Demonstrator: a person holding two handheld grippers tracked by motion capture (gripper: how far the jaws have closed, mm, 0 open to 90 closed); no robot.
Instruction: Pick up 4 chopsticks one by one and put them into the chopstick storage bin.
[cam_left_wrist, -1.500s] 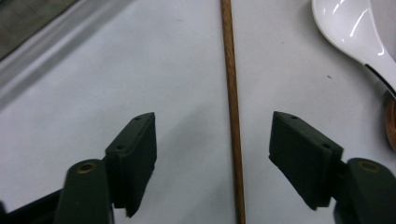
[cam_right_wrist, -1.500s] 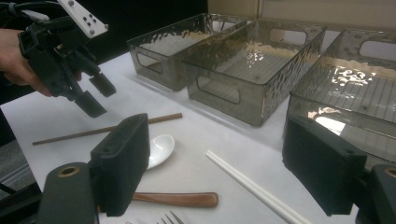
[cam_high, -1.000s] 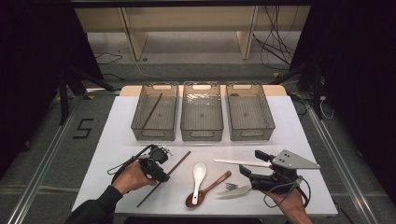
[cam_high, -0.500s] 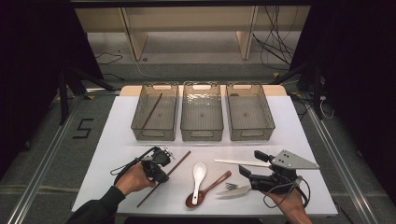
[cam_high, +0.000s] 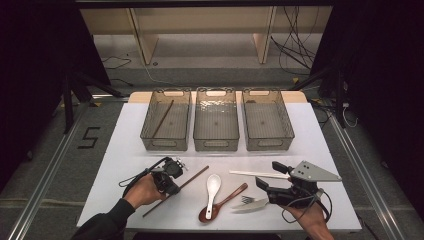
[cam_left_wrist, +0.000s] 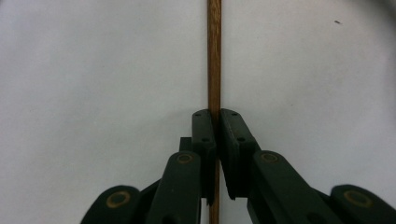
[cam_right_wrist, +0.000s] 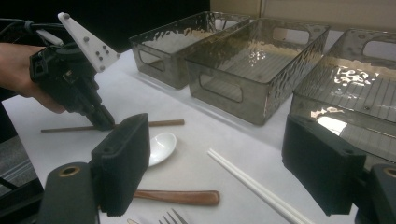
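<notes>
A brown wooden chopstick (cam_high: 192, 178) lies slanted on the white table (cam_high: 125, 150). My left gripper (cam_high: 170, 181) is shut on its middle; in the left gripper view the jaws (cam_left_wrist: 217, 122) pinch the chopstick (cam_left_wrist: 214, 56), which runs straight ahead. My right gripper (cam_high: 264, 186) rests open at the front right, with its jaws (cam_right_wrist: 222, 172) spread wide and nothing between them. In front of it lie a white spoon (cam_right_wrist: 161, 147), a brown spoon (cam_right_wrist: 180, 197) and a pair of white chopsticks (cam_right_wrist: 252, 182). The left gripper (cam_right_wrist: 100, 122) shows there too, on the chopstick (cam_right_wrist: 159, 123).
Three clear bins stand in a row at the back: the left one (cam_high: 166, 142) holds another brown chopstick (cam_high: 162, 119); the middle (cam_high: 216, 142) and right (cam_high: 268, 142) bins look empty. A white spoon (cam_high: 212, 185), brown spoon (cam_high: 222, 200), white fork (cam_high: 250, 202) and white chopsticks (cam_high: 257, 174) lie at the front centre.
My left hand and gripper have shifted slightly over the brown chopstick. The right gripper has not moved.
</notes>
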